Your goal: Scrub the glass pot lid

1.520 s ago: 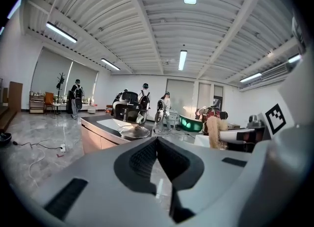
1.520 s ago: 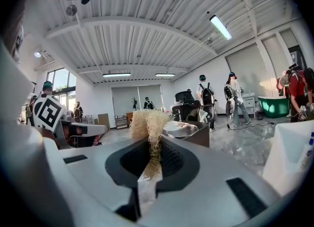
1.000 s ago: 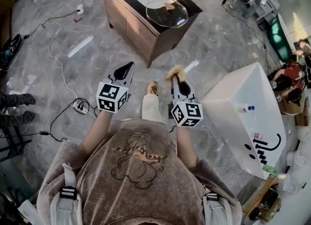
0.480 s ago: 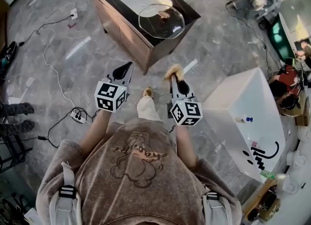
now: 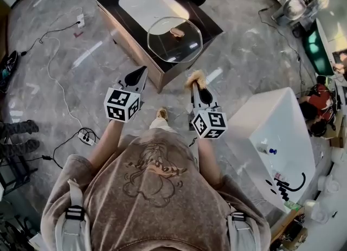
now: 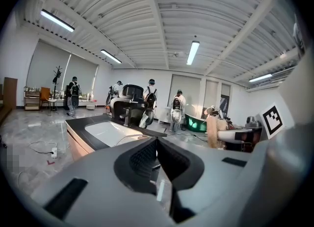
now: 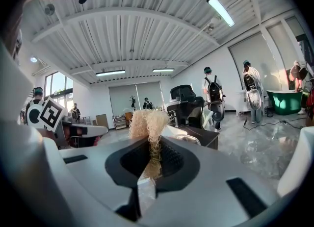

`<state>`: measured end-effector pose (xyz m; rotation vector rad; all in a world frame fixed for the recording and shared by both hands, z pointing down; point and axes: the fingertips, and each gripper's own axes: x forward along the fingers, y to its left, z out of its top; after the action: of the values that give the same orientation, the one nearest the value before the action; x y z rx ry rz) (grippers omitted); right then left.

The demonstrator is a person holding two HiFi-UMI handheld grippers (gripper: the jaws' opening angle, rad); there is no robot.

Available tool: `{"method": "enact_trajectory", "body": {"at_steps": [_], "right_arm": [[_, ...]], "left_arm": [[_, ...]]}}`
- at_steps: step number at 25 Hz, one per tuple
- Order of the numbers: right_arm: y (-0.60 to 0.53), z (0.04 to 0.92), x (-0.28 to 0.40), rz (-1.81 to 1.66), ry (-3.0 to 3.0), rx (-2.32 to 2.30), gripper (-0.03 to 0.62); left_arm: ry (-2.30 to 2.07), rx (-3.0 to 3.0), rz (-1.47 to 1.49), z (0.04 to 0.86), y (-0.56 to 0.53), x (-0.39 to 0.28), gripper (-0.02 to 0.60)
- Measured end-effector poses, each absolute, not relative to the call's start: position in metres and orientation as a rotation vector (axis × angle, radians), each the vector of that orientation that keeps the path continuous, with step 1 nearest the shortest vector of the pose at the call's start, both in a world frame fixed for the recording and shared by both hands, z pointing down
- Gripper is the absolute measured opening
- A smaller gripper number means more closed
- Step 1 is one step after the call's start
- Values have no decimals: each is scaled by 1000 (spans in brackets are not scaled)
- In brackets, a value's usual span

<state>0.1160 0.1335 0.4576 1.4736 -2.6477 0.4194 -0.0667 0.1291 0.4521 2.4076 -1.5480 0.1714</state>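
1. A person in a brown printed top [image 5: 154, 182] holds both tools out in front, over the grey marble floor [image 5: 65, 71]; each tool carries a cube with square markers.
2. The left gripper [image 5: 141, 73] points toward the bench; its fingers [image 6: 140, 161] are pressed together with nothing between them.
3. The right gripper [image 5: 196, 83] is level with it and well apart from it; its fingers [image 7: 171, 160] pinch a tan fibrous scrubber [image 7: 147, 122], whose tuft sticks out past the tips.
4. Both tools hang in the air short of the near edge of the bench [image 5: 214, 25], touching nothing on it.
5. The glass pot lid [image 5: 174, 39] lies on the bench's dark top at its near end, close to the near corner, knob [image 5: 177, 31] upward; it lies between the near edge and the white basin [image 5: 146, 3].
6. The basin is sunk into the middle of the bench top and reaches toward the far end.
7. A large white tub [image 5: 276, 130] stands on the floor off to the right, well apart from the bench; cables and a power strip [image 5: 84, 134] trail across the floor on the left.
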Motion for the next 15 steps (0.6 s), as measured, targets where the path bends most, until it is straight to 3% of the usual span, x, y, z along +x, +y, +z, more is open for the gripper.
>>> {"method": "enact_trajectory", "body": {"at_steps": [15], "right_arm": [[15, 467, 131, 437, -2677, 1309, 43]], "left_arm": [[-1598, 2327, 160, 457, 29, -53, 18]]}}
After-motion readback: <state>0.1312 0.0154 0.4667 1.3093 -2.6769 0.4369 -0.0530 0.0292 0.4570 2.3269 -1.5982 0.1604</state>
